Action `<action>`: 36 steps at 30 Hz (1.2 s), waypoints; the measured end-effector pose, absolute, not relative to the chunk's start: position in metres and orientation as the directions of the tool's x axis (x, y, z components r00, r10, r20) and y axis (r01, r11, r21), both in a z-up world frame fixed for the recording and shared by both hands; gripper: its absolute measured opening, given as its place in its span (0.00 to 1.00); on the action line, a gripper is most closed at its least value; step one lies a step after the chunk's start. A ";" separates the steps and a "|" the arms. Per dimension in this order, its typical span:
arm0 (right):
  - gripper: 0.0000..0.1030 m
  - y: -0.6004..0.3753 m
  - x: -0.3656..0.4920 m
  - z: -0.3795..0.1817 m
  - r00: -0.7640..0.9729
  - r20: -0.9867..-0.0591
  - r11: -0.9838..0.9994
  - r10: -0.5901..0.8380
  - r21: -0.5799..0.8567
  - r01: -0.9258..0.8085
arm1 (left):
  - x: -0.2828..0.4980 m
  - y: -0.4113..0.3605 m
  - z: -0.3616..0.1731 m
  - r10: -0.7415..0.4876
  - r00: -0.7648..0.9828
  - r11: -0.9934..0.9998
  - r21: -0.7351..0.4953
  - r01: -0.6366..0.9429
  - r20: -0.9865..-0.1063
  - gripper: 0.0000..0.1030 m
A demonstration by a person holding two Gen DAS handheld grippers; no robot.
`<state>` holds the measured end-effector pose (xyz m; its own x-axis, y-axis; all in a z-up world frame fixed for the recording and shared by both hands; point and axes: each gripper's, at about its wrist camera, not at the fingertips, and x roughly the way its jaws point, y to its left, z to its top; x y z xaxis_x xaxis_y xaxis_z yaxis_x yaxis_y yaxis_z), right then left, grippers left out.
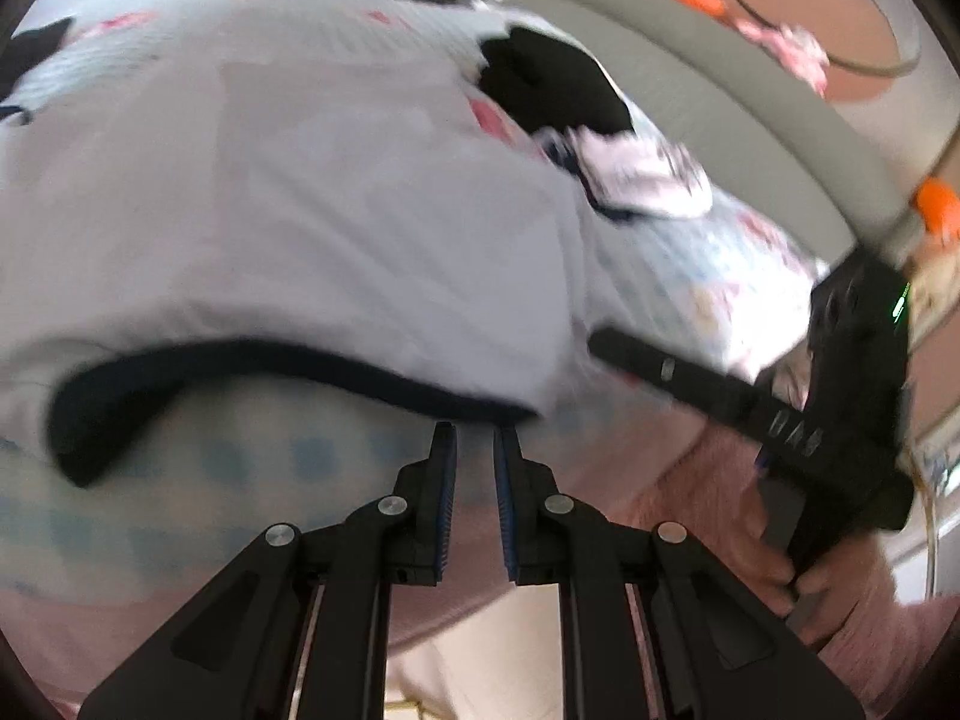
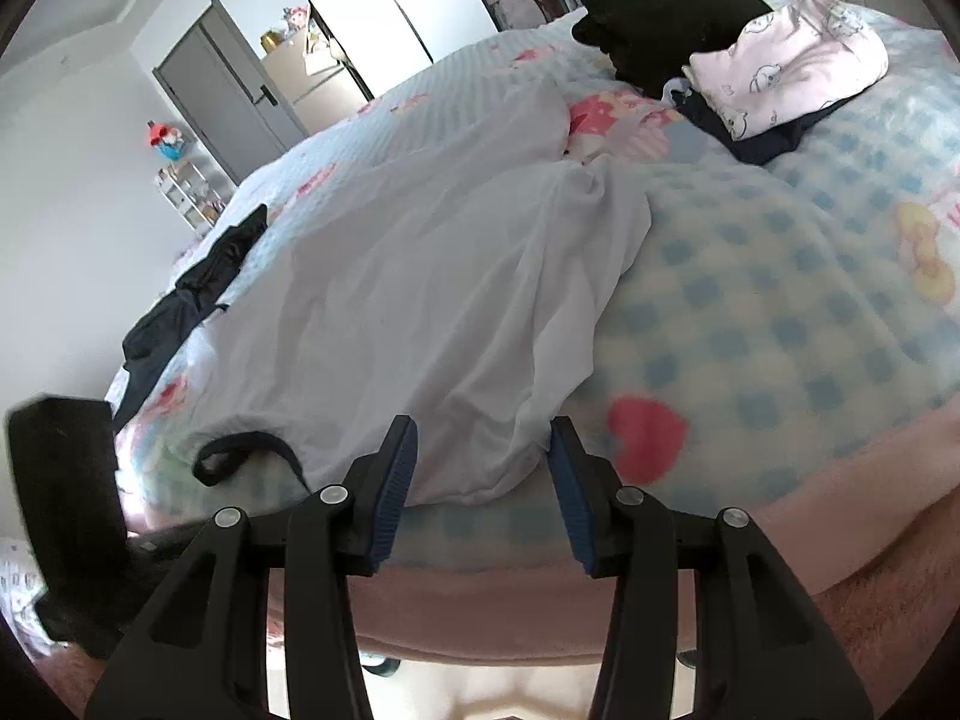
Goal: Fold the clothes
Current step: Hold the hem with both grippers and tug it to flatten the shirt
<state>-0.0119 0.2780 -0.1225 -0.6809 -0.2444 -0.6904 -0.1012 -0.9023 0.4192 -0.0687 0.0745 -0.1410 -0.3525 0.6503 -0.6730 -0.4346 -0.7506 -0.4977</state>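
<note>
White shirt (image 2: 420, 276) lies spread on the bed (image 2: 780, 312), its dark-trimmed collar (image 2: 246, 450) at the near left edge. Right gripper (image 2: 480, 468) sits at the shirt's near hem, fingers spread, with the hem fold between them. Left gripper (image 1: 474, 468) is just below the collar (image 1: 240, 372); fingers nearly pressed together with a narrow gap, gripping nothing. Folded pink garment (image 2: 792, 66) and black garment (image 2: 660, 18) rest far right. View from the left wrist is blurred.
</note>
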 end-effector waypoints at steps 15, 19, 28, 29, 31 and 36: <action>0.47 0.298 -0.063 -0.147 -0.648 -0.745 -0.931 -0.159 0.331 -0.152 | -0.105 0.096 -0.143 0.520 -0.378 -0.822 -0.329 -0.465 -0.766 0.14; 0.47 0.293 -0.053 -0.133 -0.674 -0.727 -0.946 -0.131 0.295 -0.134 | -0.095 0.091 -0.159 0.503 -0.369 -0.832 -0.321 -0.453 -0.782 0.14; 0.48 0.275 -0.008 -0.129 -0.617 -0.736 -0.909 -0.279 0.410 -0.077 | -0.101 0.109 -0.142 0.599 -0.356 -0.764 -0.378 -0.523 -0.717 0.14; 0.48 0.274 -0.009 -0.135 -0.593 -0.757 -0.913 -0.276 0.399 -0.083 | -0.102 0.111 -0.144 0.608 -0.344 -0.758 -0.393 -0.521 -0.716 0.14; 0.48 0.276 -0.016 -0.143 -0.566 -0.779 -0.916 -0.271 0.389 -0.097 | -0.104 0.116 -0.151 0.612 -0.320 -0.753 -0.409 -0.516 -0.723 0.14; 0.47 0.280 -0.025 -0.145 -0.587 -0.775 -0.927 -0.234 0.361 -0.106 | -0.097 0.117 -0.158 0.634 -0.261 -0.722 -0.436 -0.537 -0.728 0.14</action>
<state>-0.0249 0.2800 -0.1449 -0.5873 -0.2342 -0.7748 -0.1062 -0.9267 0.3605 -0.0967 0.1165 -0.1579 -0.2608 0.6336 -0.7284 -0.5366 -0.7224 -0.4362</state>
